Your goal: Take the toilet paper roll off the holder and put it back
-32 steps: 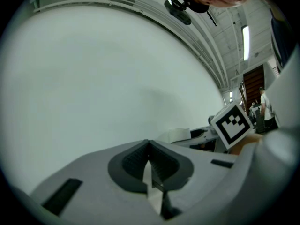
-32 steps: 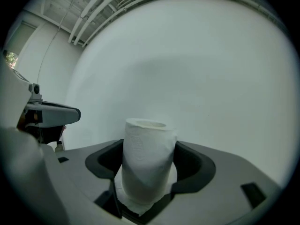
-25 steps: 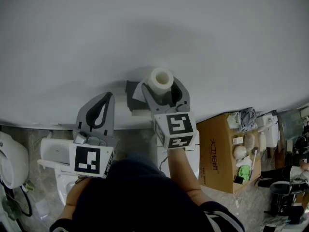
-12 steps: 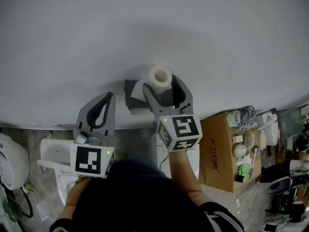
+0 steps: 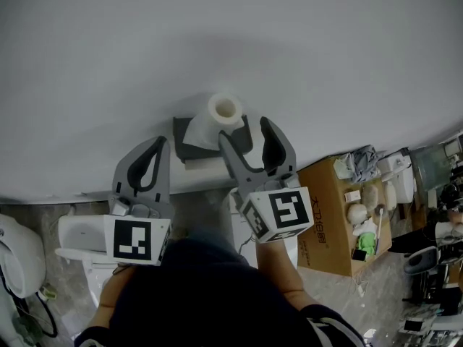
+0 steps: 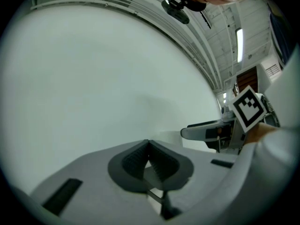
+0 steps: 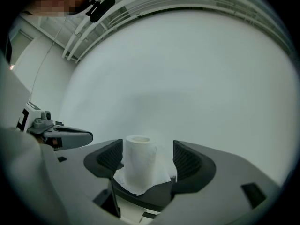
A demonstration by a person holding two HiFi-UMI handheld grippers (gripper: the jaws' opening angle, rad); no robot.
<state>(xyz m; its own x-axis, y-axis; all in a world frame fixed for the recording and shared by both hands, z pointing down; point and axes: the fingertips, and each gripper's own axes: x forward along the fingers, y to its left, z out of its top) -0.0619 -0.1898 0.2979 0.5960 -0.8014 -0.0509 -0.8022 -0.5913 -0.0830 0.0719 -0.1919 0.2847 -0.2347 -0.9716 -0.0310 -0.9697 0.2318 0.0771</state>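
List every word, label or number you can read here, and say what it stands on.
Brown cardboard box: orange characters on its side, too small to read.
Cubes on left gripper and right gripper: black-and-white square patterns, no words.
Nothing else legible.

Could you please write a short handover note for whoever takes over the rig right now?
Left gripper: shut, empty, held to the left of the holder.
Right gripper: jaws have just been opening and stand wide apart; the toilet paper roll is just ahead of them, untouched.
Roll: upright on the dark holder, with a loose sheet draped at its base.
Done: the roll appears set on the holder and released.
Left: probably only drawing the right gripper clear and checking that the roll sits steady.
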